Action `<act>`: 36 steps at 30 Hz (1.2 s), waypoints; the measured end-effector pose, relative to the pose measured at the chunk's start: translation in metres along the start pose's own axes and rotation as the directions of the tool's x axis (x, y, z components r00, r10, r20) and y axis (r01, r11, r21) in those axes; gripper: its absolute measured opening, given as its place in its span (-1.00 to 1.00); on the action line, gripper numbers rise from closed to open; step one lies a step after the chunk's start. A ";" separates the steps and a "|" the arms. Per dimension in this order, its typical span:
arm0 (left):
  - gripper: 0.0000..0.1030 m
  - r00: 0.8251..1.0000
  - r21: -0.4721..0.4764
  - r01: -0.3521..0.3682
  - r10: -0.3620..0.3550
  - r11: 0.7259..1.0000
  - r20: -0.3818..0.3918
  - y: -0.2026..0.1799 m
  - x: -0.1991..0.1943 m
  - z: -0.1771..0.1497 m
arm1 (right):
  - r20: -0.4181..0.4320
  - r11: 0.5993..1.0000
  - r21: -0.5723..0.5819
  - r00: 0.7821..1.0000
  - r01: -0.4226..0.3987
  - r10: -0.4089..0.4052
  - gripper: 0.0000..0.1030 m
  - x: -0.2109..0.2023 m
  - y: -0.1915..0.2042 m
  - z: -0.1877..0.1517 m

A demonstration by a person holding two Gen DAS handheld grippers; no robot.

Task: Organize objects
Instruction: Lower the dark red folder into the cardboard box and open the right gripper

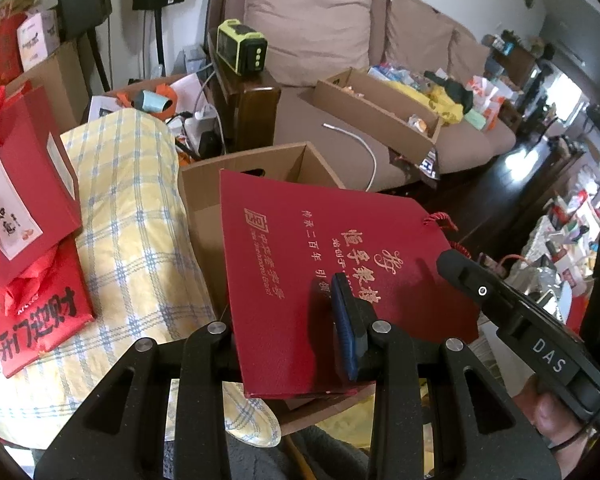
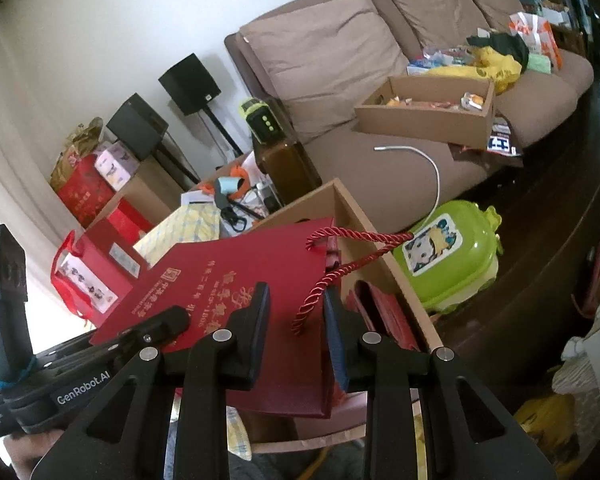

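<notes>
A flat red paper gift bag [image 1: 300,248] with gold characters and a red rope handle [image 2: 340,256] hangs tilted over an open cardboard box [image 1: 300,156]. My left gripper [image 1: 292,304] is shut on the bag's lower part: its blue-padded finger lies on the printed face and the other finger is hidden underneath. My right gripper [image 2: 296,304] is shut on the bag's handle end, one finger on each side. One of the right gripper's fingers [image 1: 460,268] shows at the bag's right edge. The box [image 2: 352,216] holds more red bags [image 2: 384,316].
A yellow plaid cushion [image 1: 132,220] lies left of the box with red gift bags [image 1: 24,168] on it. Behind is a brown sofa [image 1: 340,140] with a shallow cardboard tray [image 1: 380,108] and a white cable [image 2: 432,168]. A green plastic child's seat [image 2: 448,256] stands on the dark floor.
</notes>
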State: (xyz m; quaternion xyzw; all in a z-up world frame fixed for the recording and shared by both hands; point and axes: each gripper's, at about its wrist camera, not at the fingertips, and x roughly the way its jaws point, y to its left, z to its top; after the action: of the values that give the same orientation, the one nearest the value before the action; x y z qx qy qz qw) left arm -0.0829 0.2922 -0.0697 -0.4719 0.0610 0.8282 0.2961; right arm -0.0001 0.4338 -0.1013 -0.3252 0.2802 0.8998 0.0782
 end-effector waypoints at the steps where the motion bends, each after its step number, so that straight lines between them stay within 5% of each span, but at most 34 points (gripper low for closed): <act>1: -0.41 1.000 -0.001 -0.002 0.002 1.000 -0.003 0.000 0.001 0.000 | -0.003 1.000 0.000 1.000 0.002 -0.002 -0.45 0.002 -0.001 -0.001; 36: -0.32 0.994 0.001 -0.085 0.084 0.996 -0.068 0.016 0.071 0.011 | -0.078 0.999 0.029 0.997 0.014 -0.012 -0.49 0.058 -0.024 -0.022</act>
State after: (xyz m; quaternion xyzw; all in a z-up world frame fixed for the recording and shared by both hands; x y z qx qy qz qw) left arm -0.1264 0.3142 -0.1250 -0.4972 0.0901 0.8235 0.2580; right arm -0.0254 0.4386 -0.1626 -0.3604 0.2943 0.8817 0.0780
